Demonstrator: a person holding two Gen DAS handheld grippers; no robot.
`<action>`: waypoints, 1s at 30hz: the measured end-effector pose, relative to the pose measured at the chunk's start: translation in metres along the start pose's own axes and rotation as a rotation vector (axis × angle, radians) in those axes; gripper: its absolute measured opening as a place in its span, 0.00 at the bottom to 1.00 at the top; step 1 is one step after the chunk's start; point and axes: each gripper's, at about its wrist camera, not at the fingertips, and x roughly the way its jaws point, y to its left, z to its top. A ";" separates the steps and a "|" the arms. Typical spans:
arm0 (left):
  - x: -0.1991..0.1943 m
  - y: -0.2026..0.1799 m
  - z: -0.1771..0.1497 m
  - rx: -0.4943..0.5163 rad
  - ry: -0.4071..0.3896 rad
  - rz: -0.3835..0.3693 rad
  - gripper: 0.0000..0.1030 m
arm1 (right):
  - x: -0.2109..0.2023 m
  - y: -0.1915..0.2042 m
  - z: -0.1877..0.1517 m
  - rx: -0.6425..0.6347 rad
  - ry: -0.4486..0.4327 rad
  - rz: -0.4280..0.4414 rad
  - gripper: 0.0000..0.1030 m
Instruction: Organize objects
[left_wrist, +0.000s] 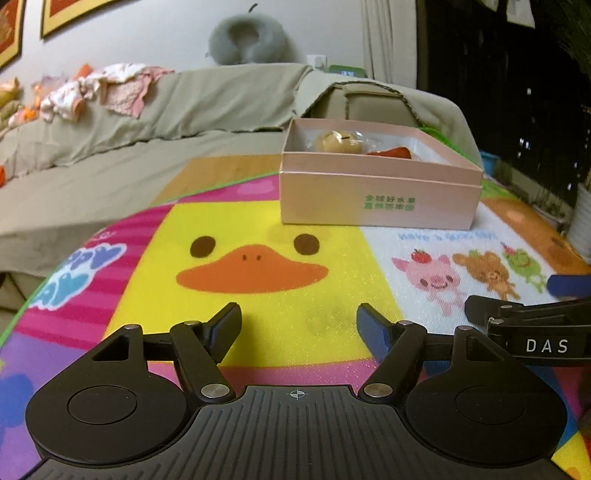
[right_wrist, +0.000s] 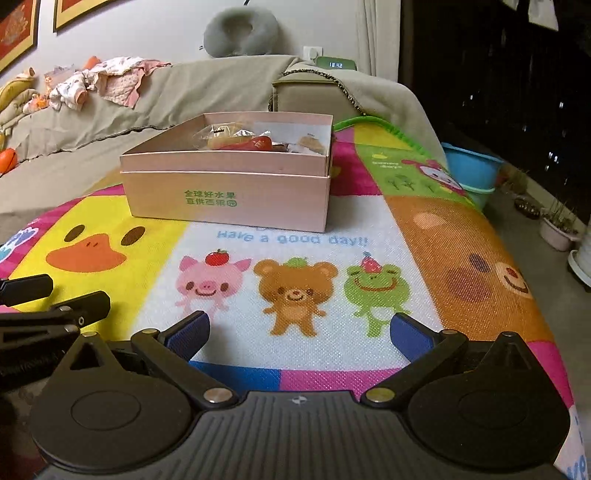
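Cartoon play mat (right_wrist: 295, 236) fronts sofa (left_wrist: 129, 122); pink box (right_wrist: 229, 195) on mat.

Pale pink box (right_wrist: 229, 201) with green lettering, bright patchwork cartoon mat (right_wrist: 295, 258) with yellow duck, grey-beige sofa cover (left_wrist: 110, 147)

Box (right_wrist: 225, 199) sat on mat (right_wrist: 295, 236), ahead of both tongs. Wrapped items (right_wrist: 255, 142) lay inside box. Sofa (left_wrist: 147, 110) stood behind mat; neck pillow (right_wrist: 240, 31) on sofa back, clothes (right_wrist: 110, 79) heaped at left. Basin (right_wrist: 471, 166) right of mat. Left tongs (left_wrist: 297, 325) beside right tongs (right_wrist: 299, 334).
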 end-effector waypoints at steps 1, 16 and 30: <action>0.000 -0.002 0.000 0.009 0.000 0.007 0.74 | 0.001 -0.001 0.001 0.008 0.003 0.002 1.00; 0.000 -0.009 0.001 -0.002 0.001 0.018 0.72 | 0.003 -0.004 0.000 0.017 0.009 0.016 1.00; 0.001 -0.009 0.001 -0.021 0.001 0.011 0.71 | 0.001 -0.006 -0.001 0.030 0.002 0.025 1.00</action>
